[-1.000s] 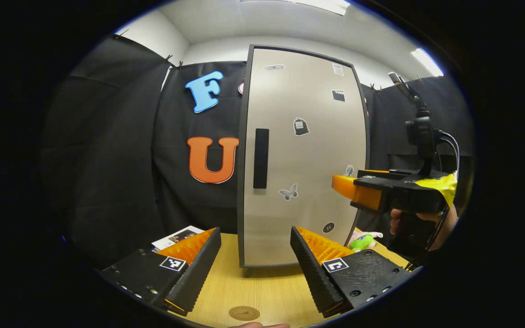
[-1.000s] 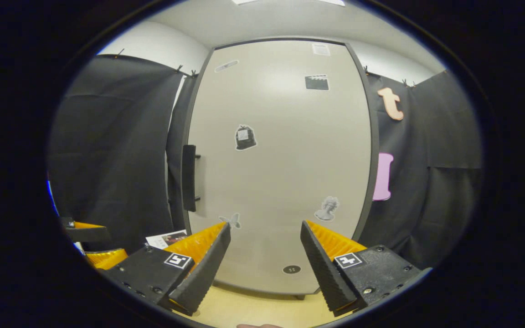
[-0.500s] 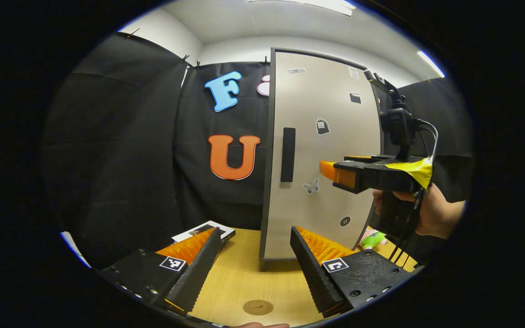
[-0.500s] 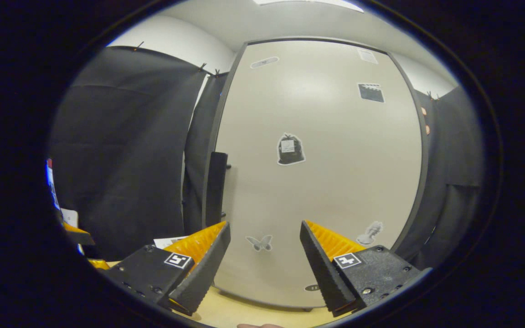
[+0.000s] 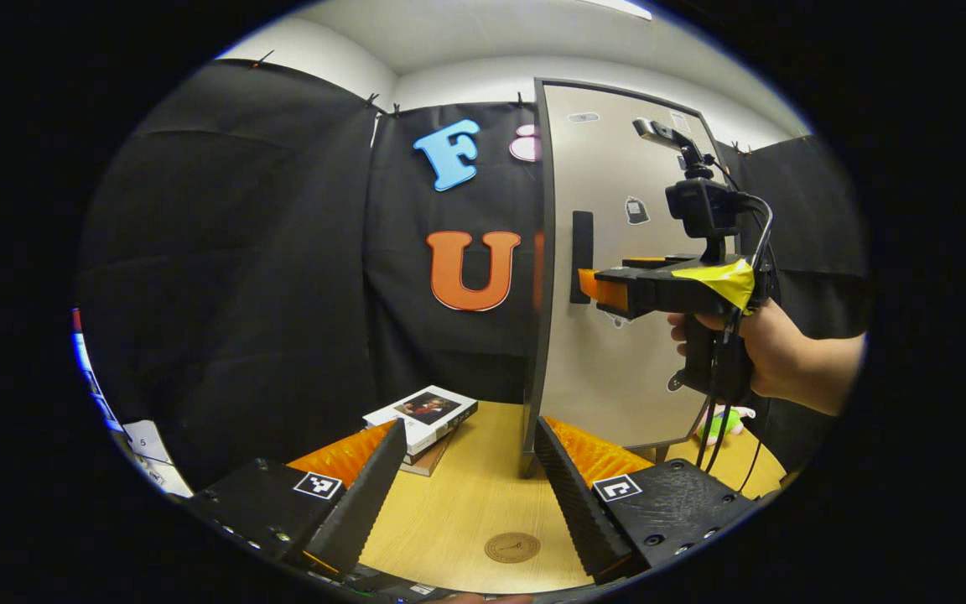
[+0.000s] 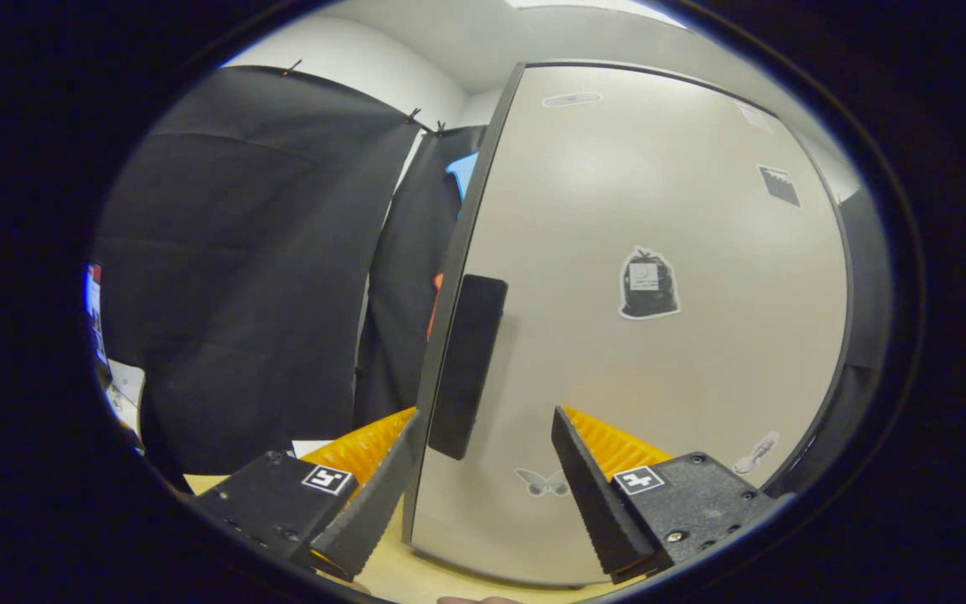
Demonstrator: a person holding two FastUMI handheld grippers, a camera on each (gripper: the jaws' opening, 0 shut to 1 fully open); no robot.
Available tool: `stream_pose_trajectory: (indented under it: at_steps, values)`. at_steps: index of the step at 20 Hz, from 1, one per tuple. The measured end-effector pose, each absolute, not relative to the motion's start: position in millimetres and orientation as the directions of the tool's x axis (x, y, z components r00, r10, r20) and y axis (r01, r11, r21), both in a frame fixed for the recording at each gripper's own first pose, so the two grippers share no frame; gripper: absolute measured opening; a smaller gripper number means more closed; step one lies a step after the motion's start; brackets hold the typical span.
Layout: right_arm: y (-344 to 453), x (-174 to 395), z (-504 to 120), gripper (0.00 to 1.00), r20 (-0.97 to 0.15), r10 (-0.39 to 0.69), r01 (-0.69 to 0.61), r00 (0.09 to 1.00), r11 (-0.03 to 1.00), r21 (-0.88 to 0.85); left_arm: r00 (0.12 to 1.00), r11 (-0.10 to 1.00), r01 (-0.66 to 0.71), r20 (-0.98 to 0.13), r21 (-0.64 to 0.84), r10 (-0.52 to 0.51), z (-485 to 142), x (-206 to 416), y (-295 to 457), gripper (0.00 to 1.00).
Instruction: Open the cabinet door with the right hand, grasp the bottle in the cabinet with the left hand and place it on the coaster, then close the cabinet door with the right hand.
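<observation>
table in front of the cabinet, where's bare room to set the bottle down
Bare wood of the table runs between the stacked books on the left and the cabinet, around the coaster. It is crowded on the right, where a green toy and cables sit.

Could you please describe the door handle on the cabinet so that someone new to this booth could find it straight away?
Find the tall pale cabinet door standing on the wooden table. Near that door's left edge, about mid-height, is the handle: a dark upright bar. The other dark marks on the door are flat stickers, while the handle is long, plain and stands off the surface, just ahead of the open right gripper.
</observation>
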State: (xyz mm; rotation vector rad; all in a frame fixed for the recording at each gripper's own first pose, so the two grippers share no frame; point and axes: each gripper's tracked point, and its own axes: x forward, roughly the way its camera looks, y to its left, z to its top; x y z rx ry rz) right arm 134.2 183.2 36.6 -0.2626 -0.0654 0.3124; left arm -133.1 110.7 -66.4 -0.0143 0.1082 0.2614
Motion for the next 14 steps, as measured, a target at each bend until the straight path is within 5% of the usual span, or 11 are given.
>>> stream_pose_trajectory:
  at_steps: [6,10,12,14]
  values:
    - [203,151,31,0.96,0.008,0.339,-0.326,0.941,0.911,-0.252,0.953,0.959,-0.285,-0.117,-0.017,0.281,-69,-130,118,0.93]
    - [210,158,25,0.82,-0.019,0.361,-0.356,0.932,0.91,-0.213,0.958,0.966,-0.257,-0.135,-0.008,0.254,-77,-126,111,0.93]
    - [215,165,22,0.69,-0.03,0.362,-0.359,0.932,0.906,-0.224,0.958,0.969,-0.246,-0.151,0.002,0.243,-82,-126,106,0.93]
    - [211,165,23,0.42,-0.032,0.339,-0.337,0.94,0.912,-0.233,0.957,0.972,-0.236,-0.174,0.005,0.233,-89,-124,101,0.93]
